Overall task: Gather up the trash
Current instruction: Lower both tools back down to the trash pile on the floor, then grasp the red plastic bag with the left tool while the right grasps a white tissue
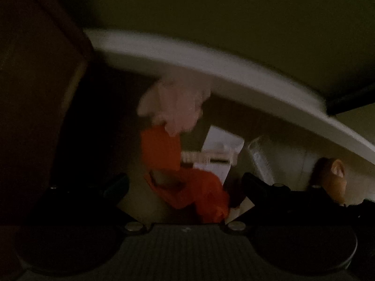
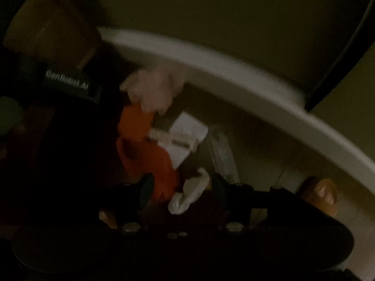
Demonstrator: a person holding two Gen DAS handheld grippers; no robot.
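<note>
- Jaws on my right gripper (image 2: 181, 190) stand wide, nothing pinched; a crumpled white tissue (image 2: 189, 193) sits in the gap btwn them, apparently not touched by either pad
- Left gripper (image 1: 185, 187) also wide and empty, w/ the orange wrapper (image 1: 187, 187) lying btwn and under its fingers
- Trash pile is on the floor, tucked under the curved white rim (image 1: 211, 70) of what looks like a round table or seat: orange wrapper, pale pink crumpled wad (image 1: 174, 107) further out, white paper sheet (image 1: 222, 145) w/ a pale ridged strip (image 1: 206, 155) across it, clear plastic piece (image 1: 260, 161) to the right
- Risk 1: light is v. dim and both views are smeared, so depth is a guess; I could shut on air or jab the floor
- Risk 2: both grippers crowd the same heap; left gripper body (image 2: 68, 84) is right beside my right one, so they may knock or drag each other's piece
- Risk 3: tissue is soft and thin; a shallow bite may catch only an edge and it slips out on the lift
- Risk 4: wrapper overlaps the paper, so pulling one could scatter the rest further under the rim
- Risk 5: rim hangs just above the pile; lifting straight up may bump it
- Brown rounded thing (image 1: 332, 178) far right: can't tell what it is, leave it
</note>
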